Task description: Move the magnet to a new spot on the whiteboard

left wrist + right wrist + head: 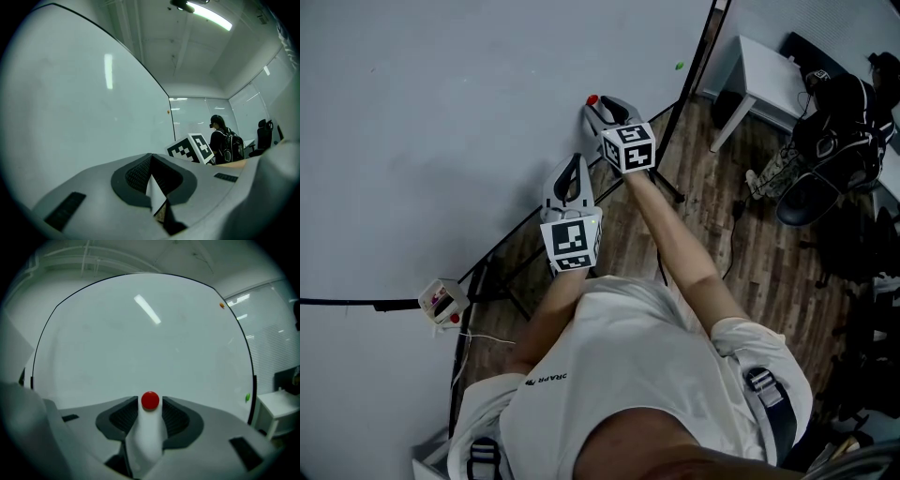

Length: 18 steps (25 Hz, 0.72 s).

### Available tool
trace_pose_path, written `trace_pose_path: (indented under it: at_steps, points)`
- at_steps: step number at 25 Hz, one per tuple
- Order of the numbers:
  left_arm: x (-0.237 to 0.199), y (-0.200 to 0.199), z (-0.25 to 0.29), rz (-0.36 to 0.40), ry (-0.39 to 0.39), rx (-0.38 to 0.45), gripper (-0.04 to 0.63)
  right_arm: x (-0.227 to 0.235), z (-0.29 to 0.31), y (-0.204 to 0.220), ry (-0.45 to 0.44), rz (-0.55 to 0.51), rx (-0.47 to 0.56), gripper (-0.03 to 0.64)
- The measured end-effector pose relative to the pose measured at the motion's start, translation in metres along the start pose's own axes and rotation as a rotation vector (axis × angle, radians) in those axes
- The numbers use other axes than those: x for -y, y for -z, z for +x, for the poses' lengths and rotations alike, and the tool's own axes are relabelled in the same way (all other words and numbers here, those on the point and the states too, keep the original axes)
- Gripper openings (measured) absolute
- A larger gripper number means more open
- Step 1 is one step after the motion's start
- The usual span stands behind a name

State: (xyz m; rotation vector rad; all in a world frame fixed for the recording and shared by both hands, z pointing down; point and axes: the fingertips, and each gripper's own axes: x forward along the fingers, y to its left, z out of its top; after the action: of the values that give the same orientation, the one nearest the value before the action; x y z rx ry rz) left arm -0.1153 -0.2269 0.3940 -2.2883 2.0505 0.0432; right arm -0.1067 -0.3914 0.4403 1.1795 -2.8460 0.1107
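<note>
A small round red magnet (592,99) sits on the whiteboard (441,141) near its lower right part. My right gripper (595,106) has its tips against the board, and its jaws are closed around the magnet. In the right gripper view the red magnet (150,400) shows between the two dark pads (121,417), with the whiteboard (140,343) filling the view behind it. My left gripper (573,174) hangs just below and to the left, shut and holding nothing. The left gripper view looks along the whiteboard (70,117) from a slant.
A green magnet (679,66) and an orange magnet (221,305) sit near the board's right edge. The board's black stand legs (670,141) cross the wooden floor. A white table (769,75) and bags (834,131) stand to the right. A person with a backpack (225,140) stands further off.
</note>
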Motion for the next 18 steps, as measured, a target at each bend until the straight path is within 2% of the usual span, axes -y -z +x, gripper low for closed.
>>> trace_pose_path:
  at_steps: [18]
  points:
    - [0.0012,-0.0061,-0.0017,0.014,-0.011,0.009,0.002,0.0029,0.0024,-0.009,-0.009,0.001,0.005,0.147]
